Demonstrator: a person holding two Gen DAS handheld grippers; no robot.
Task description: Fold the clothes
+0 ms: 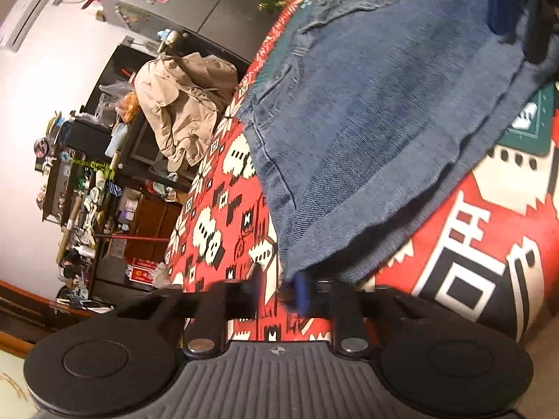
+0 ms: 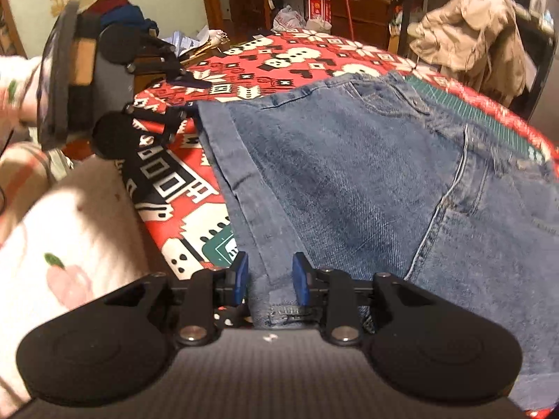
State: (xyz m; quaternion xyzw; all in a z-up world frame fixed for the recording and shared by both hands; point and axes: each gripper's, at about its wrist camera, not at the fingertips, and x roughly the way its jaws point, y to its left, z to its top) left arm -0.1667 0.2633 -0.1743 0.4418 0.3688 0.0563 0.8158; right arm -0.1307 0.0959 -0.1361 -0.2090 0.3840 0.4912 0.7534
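Blue denim shorts (image 2: 367, 174) lie spread on a red patterned tablecloth (image 2: 290, 56), cuffed hem toward me. My right gripper (image 2: 270, 279) is shut on a bunched corner of the cuff, which rises between its blue pads. In the left wrist view the same shorts (image 1: 367, 104) fill the upper right, and the right gripper (image 1: 520, 10) sits at their far corner. My left gripper (image 1: 279, 286) is blurred; its jaws stand apart, with the other cuff corner against the right-hand pad. In the right wrist view the left gripper (image 2: 192, 99) straddles that corner at the table's edge.
A beige jacket (image 2: 471, 35) hangs over a chair beyond the table. A green mat (image 2: 503, 125) shows under the shorts' far side. Cluttered shelves (image 1: 87, 181) stand along the wall. A person's white printed clothing (image 2: 70, 244) is close by the table's near edge.
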